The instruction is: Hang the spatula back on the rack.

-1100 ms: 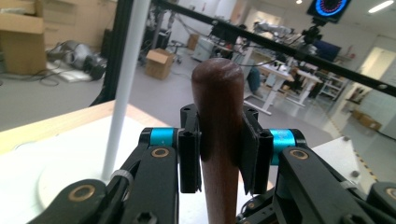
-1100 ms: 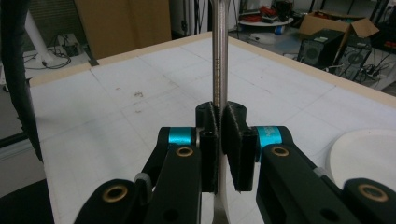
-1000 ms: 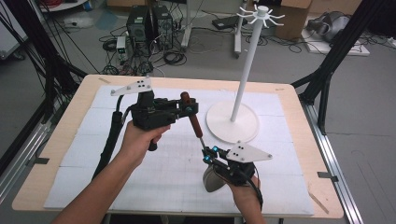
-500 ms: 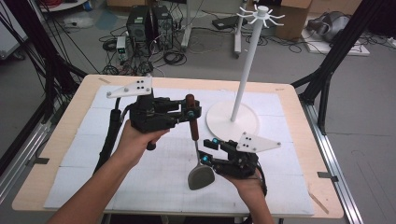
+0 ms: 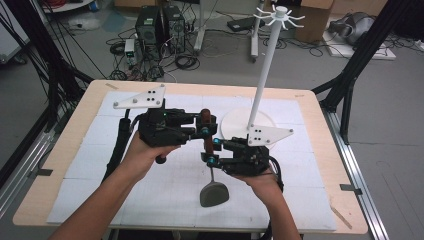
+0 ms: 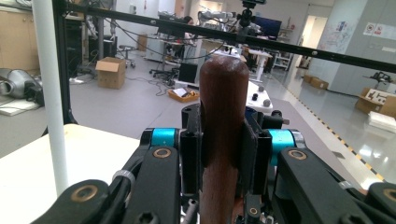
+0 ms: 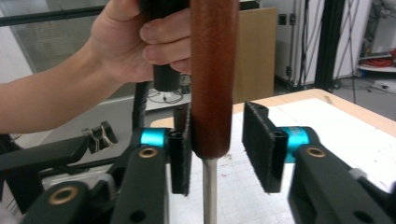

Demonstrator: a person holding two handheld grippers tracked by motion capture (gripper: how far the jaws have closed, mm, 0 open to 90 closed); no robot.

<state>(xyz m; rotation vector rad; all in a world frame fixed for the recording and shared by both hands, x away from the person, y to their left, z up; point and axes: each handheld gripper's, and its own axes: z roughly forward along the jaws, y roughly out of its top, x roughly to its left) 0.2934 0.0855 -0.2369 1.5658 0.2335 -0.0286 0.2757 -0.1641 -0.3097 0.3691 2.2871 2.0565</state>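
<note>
**Left gripper holds the spatula up by its wooden handle**

A person holds a gripper in each hand over the tabletop [image 5: 75, 150]. The thing between them is a spatula [image 5: 209, 165]. It has a brown wooden handle [image 5: 206, 127] at the top, a thin metal rod [image 5: 212, 174] in the middle and a grey flat blade [image 5: 214, 194] at the bottom. It hangs almost straight up and down above the white mat [image 5: 100, 135], near the middle of the tabletop and a bit to the near side.

The left gripper [image 5: 202, 124] squeezes the top part of the wooden handle. In the left gripper view the pads [image 6: 189, 154] press on both sides of the handle, and its round top sticks up above them. The gripper is closed tight on the handle.

The right gripper [image 5: 212, 151] is lower down, just under the left one. Its two pads stand on each side of the bottom end of the handle, where the metal rod starts. In the right gripper view one pad [image 7: 180, 154] is just beside the handle, maybe touching it. The other pad [image 7: 261, 144] stands apart from it with a gap. So this gripper is partly open and is not squeezing the spatula. Its jaws have just been closing in a little.

A white stand [image 5: 260, 85] with a round base is on the far right of the mat, just behind the right gripper.
</note>
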